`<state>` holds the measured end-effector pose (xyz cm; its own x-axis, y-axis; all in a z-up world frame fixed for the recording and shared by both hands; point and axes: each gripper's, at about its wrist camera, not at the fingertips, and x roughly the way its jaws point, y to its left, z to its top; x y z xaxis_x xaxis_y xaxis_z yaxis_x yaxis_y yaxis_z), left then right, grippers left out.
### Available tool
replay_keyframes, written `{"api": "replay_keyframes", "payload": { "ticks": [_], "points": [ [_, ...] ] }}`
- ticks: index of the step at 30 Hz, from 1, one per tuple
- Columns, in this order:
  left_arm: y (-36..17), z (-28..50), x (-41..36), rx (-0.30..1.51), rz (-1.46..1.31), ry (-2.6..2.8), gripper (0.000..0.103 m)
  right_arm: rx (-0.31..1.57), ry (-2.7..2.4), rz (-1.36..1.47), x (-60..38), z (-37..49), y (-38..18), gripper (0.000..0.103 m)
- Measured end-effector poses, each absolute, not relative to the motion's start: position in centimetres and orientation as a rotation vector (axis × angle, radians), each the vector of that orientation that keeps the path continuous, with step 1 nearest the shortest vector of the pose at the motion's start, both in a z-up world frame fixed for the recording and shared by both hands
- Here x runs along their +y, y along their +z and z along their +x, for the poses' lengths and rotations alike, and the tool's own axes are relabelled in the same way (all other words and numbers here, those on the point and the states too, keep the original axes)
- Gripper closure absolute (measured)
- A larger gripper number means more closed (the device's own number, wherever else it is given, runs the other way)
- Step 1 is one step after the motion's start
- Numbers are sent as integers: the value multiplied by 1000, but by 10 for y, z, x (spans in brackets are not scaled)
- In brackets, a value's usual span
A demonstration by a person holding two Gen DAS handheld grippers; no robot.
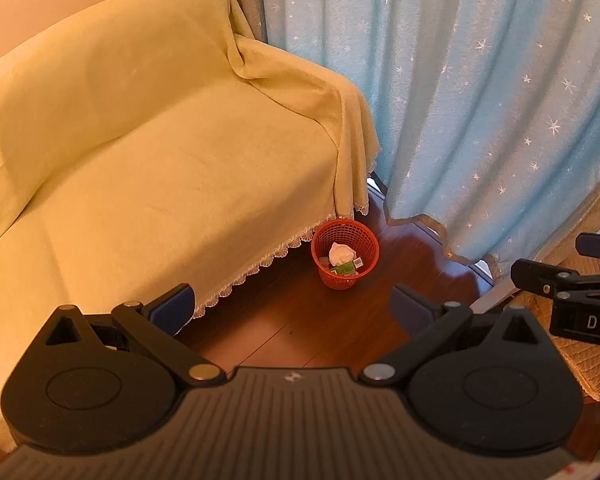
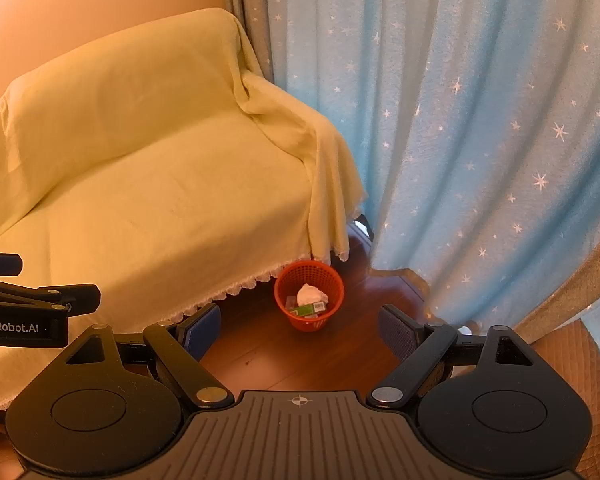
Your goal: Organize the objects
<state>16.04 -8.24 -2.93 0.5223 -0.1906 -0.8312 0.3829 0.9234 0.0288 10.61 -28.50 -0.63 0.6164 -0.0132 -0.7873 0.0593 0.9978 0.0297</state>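
Our left hand-held gripper (image 1: 292,308) hangs with its blue pads spread wide and nothing between them, above the dark wooden floor (image 1: 320,332). Ahead of it in the left wrist view, we see a small red mesh basket (image 1: 345,254) standing on the floor just beside the lace-edged corner of a sofa draped in a yellow cover (image 1: 160,160). Inside the basket lie a crumpled white tissue (image 1: 341,253) and a green box (image 1: 346,267). A blue curtain with white stars (image 1: 480,100) hangs behind. At the right edge our right hand-held gripper (image 1: 572,276) pokes in sideways.

From the right wrist view, our right hand-held gripper (image 2: 300,330) is likewise wide open and empty over the floor (image 2: 300,360). The red mesh basket (image 2: 309,296) sits just beyond its fingers, the tissue (image 2: 311,294) and green box (image 2: 306,309) inside it. The covered sofa (image 2: 160,184) fills the left, the starred curtain (image 2: 480,120) the right, and our left hand-held gripper (image 2: 28,292) shows at the left edge.
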Motion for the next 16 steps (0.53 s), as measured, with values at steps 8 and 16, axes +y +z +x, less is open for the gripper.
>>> {"api": "replay_keyframes", "payload": {
  "ticks": [8, 16],
  "points": [
    [-29, 161, -80, 967, 214, -342, 1, 906, -41, 54, -282, 105, -6, 20],
    [-29, 162, -75, 963, 204, -346, 1, 904, -40, 51, -281, 105, -7, 20]
  ]
}}
